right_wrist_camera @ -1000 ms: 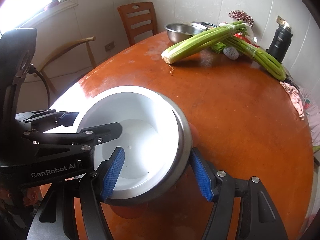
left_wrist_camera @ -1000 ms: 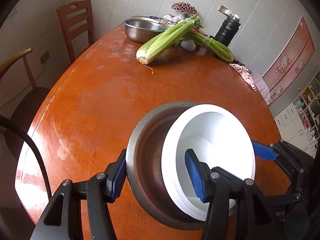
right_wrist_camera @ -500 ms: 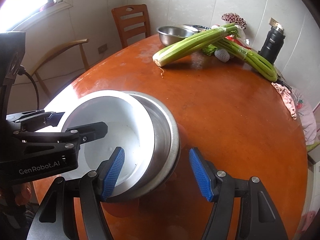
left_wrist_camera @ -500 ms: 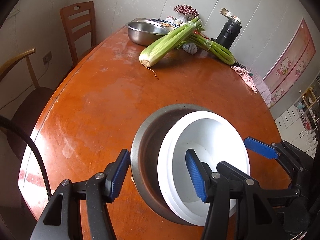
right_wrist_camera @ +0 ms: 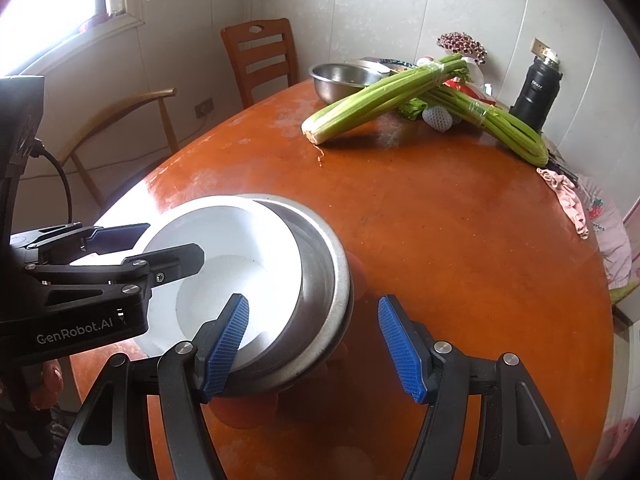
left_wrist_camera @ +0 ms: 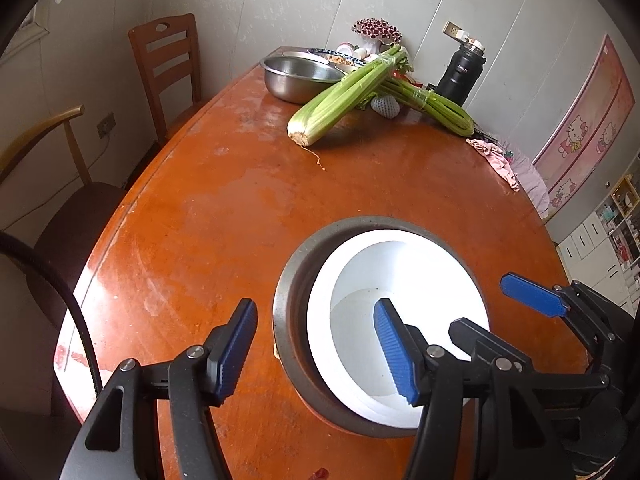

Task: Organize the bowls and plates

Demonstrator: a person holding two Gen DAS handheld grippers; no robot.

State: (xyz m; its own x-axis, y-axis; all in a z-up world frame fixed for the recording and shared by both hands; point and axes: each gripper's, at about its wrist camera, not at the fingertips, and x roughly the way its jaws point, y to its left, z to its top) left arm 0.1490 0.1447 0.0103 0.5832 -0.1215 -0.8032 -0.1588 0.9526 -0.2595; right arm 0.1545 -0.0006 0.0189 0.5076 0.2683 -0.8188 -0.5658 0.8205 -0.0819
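Note:
A steel bowl [left_wrist_camera: 292, 292] rests on the orange table [left_wrist_camera: 240, 200] with a white bowl [left_wrist_camera: 400, 268] nested in it, leaning toward one side. My left gripper [left_wrist_camera: 316, 350] straddles the near rim, one pad outside the steel wall with a gap and the other inside the white bowl; its jaws are opening and press on nothing. In the right wrist view my right gripper [right_wrist_camera: 312, 346] straddles the opposite side of the steel bowl [right_wrist_camera: 320, 264]. One pad hangs over the white bowl [right_wrist_camera: 240, 240] and the other stands clear of the rim, open.
At the far end of the table lie two celery bunches [left_wrist_camera: 340, 96], another steel bowl [left_wrist_camera: 300, 74], a black flask [left_wrist_camera: 460, 76] and a pink cloth [left_wrist_camera: 496, 160]. Wooden chairs [left_wrist_camera: 168, 64] stand along the left edge.
The nested bowls have sunk from a tilted, close position to lie flatter on the table. Both outer pads, which touched the steel rim, now stand off it, and the left jaws have widened.

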